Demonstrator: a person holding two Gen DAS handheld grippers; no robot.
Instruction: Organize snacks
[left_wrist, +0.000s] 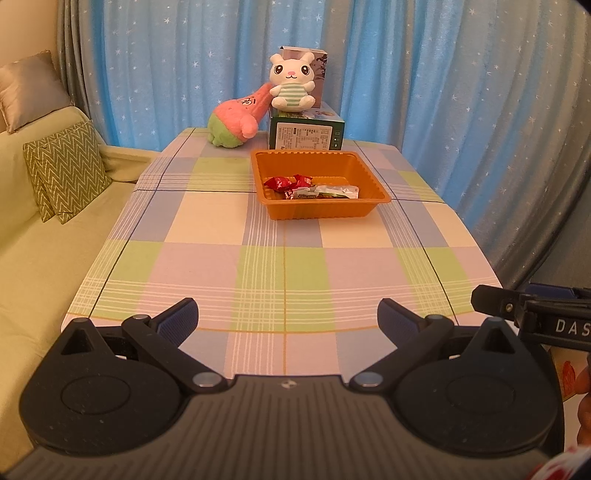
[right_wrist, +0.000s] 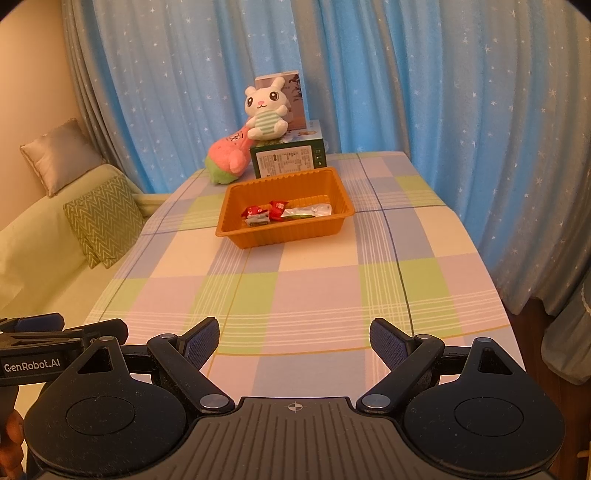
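Note:
An orange plastic tray (left_wrist: 284, 212) (right_wrist: 255, 240) stands on the far half of the checked table. Inside lie red-wrapped candies (left_wrist: 282, 183) (right_wrist: 275, 209) and a long silver-green packet (left_wrist: 334, 191) (right_wrist: 312, 210). My left gripper (left_wrist: 288, 317) is open and empty, low over the table's near edge, well short of the tray. My right gripper (right_wrist: 293, 338) is open and empty too, at the near edge beside the left one. Each gripper's side shows at the edge of the other's view.
Behind the tray stand a green printed box (left_wrist: 306, 131) (right_wrist: 288, 158) with a white bunny plush (left_wrist: 291, 83) (right_wrist: 266, 112) on it and a pink-green plush (left_wrist: 236, 120) (right_wrist: 227, 158) leaning beside. A sofa with cushions (left_wrist: 66, 177) lies left. Blue curtains hang behind.

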